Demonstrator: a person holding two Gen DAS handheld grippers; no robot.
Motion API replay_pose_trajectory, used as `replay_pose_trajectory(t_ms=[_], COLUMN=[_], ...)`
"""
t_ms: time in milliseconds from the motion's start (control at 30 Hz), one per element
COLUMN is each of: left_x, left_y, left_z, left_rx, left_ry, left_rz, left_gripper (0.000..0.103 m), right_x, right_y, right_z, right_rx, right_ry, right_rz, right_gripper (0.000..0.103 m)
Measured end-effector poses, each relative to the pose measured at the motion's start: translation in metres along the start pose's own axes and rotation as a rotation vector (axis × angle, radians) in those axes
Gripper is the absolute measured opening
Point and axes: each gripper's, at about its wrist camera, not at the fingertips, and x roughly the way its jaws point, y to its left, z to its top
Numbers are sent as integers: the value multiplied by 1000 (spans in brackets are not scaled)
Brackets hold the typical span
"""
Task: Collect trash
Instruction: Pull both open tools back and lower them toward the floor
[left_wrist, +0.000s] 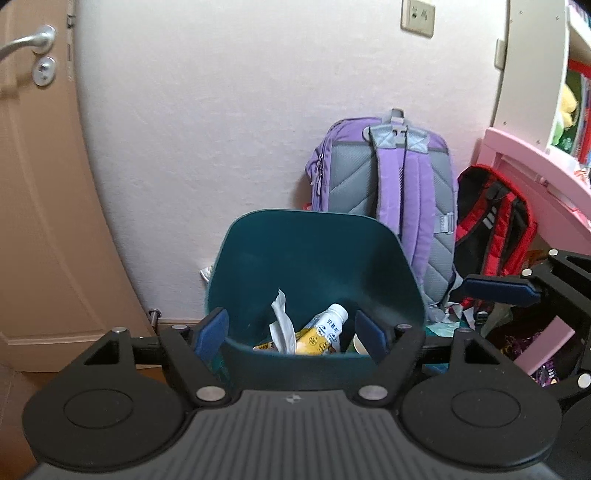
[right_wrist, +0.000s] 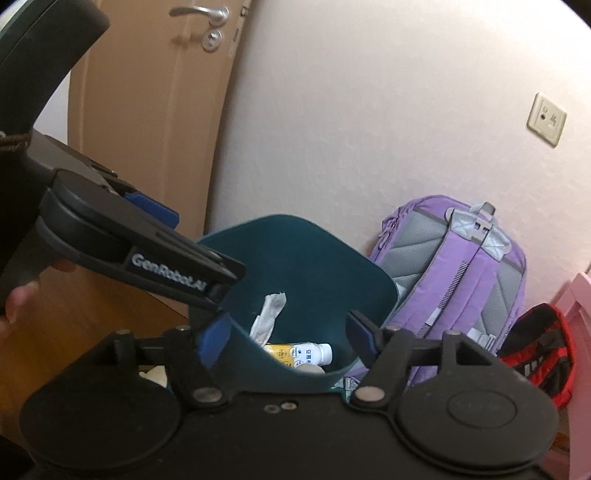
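Trash, a white-and-yellow plastic bottle (left_wrist: 327, 328) and crumpled tissue (left_wrist: 282, 325), lies inside the dark teal plastic bin (left_wrist: 314, 258); left claw (left_wrist: 291, 332) and right claw (right_wrist: 288, 338) gape wide, empty, likely finished dropping.

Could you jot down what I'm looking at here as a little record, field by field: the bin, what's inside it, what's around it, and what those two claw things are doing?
Bin: dark teal plastic trash bin, standing by the pale wall
Inside: white and yellow plastic bottle lying down, crumpled white paper tissue
Behind bin: purple and grey fabric backpack leaning on wall
Beside that: red and black backpack
Left of bin: brown wooden door
Left gripper: open, nothing between its blue pads
Right gripper: open, empty
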Motion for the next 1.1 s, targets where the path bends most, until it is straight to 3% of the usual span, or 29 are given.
replay_pose_trajectory(t_ms=[100,567,967,1100], left_x=[-23,-91,-94,-81], left_y=[1,13,20,24], left_z=[-9,-69,-137,-162], left_rx=[0,14,56,70], left_ry=[-14,-27,49,81], left_rz=[5,54,39,48], left_gripper=[81,82,82,96], right_x=[-18,-76,-78,-61], right_y=[11,49,79,86], right_z=[-2,-37,-95,-123], right_rx=[1,23,108,158], right_ry=[-13,-29,17,67], right_rz=[2,51,125,148], right_gripper=[77,86,99,99])
